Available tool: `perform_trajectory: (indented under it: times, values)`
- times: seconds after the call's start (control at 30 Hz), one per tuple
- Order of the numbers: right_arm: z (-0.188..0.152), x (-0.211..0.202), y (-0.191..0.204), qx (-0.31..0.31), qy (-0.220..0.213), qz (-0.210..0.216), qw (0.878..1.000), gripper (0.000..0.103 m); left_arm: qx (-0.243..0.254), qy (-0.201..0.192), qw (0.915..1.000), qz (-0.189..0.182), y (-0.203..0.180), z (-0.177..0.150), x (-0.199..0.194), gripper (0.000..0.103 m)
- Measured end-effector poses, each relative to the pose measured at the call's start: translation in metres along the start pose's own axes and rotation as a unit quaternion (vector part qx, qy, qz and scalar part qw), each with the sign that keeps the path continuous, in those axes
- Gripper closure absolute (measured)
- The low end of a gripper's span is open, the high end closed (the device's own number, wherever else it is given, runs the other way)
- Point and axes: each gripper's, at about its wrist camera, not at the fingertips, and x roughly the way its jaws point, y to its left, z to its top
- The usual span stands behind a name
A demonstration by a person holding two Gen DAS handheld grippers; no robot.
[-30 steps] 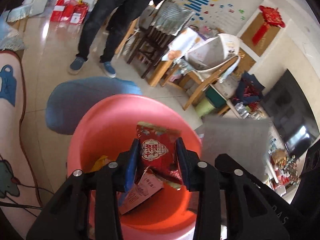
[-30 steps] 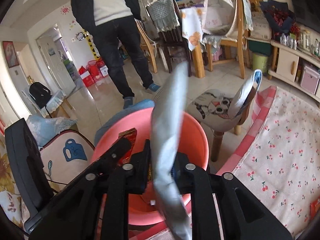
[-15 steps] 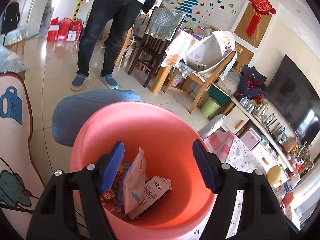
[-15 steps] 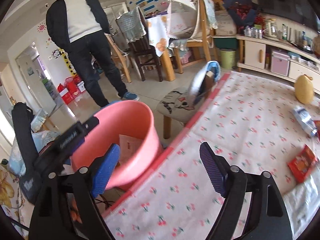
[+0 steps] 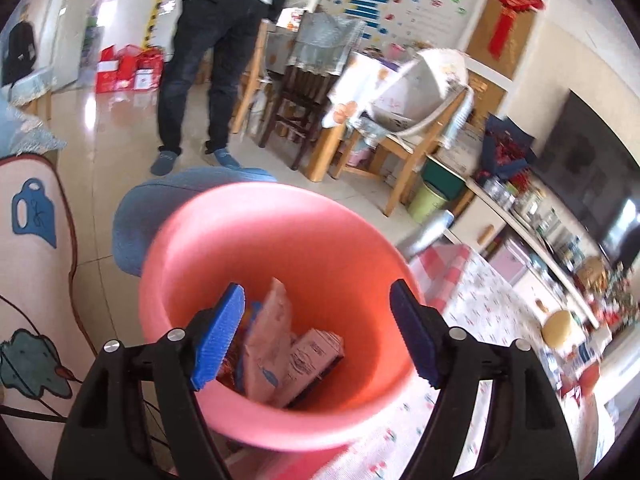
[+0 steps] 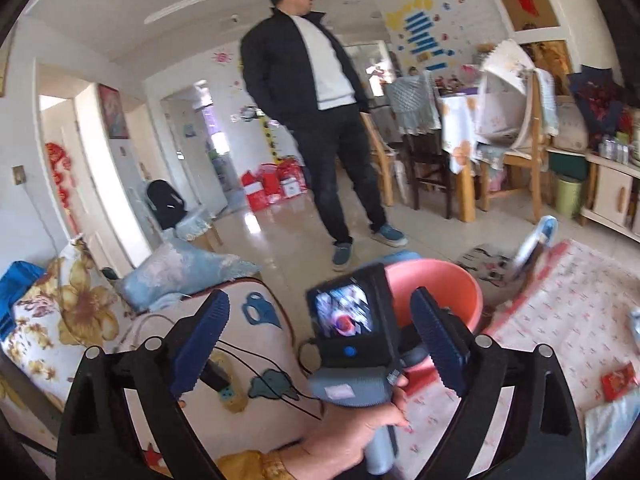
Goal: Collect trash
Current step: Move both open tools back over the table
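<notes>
Red packet released from left gripper [image 5: 316,334] since earlier; jaws opening, empty. Right gripper [image 6: 324,344] likewise opening, empty. Pink bucket [image 5: 256,232] holding wrappers [image 5: 268,344] and carton [image 5: 312,356].

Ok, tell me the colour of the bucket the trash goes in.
The bucket is salmon pink all over, shown best in the left wrist view.

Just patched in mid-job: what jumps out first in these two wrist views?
The pink bucket fills the left wrist view, with wrappers and a small carton lying inside; the left gripper hangs over it, jaws opening and empty. In the right wrist view the right gripper, also opening and empty, frames the hand holding the other gripper's handle. A person in a dark jacket stands on the floor behind the bucket.
</notes>
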Motion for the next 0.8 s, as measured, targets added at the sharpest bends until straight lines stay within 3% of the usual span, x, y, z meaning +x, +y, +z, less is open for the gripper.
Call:
perform_trajectory:
  times: [0.2, 0.43, 0.53, 0.63, 0.8]
  values:
    - [-0.054, -0.049, -0.068, 0.087, -0.005, -0.104, 0.991, 0.011, 0.093, -0.001, 0.9948, -0.043, -0.042, -0.023, -0.025, 0.017]
    - [-0.108, -0.111, -0.163, 0.184, -0.045, -0.215, 0.958, 0.009, 0.164, -0.007, 0.9831, -0.080, -0.076, -0.054, -0.059, 0.015]
    - [-0.122, -0.128, -0.194, 0.195, -0.049, -0.250, 0.947, 0.009, 0.187, -0.009, 0.9767, -0.104, -0.090, -0.066, -0.073, 0.015]
    - [-0.135, -0.144, -0.215, 0.198, -0.053, -0.276, 0.939, 0.009, 0.202, -0.006, 0.9716, -0.123, -0.103, -0.077, -0.084, 0.015]
    - [-0.149, -0.162, -0.245, 0.243, -0.053, -0.280, 0.927, 0.009, 0.234, -0.001, 0.9611, -0.147, -0.125, -0.098, -0.095, 0.015]
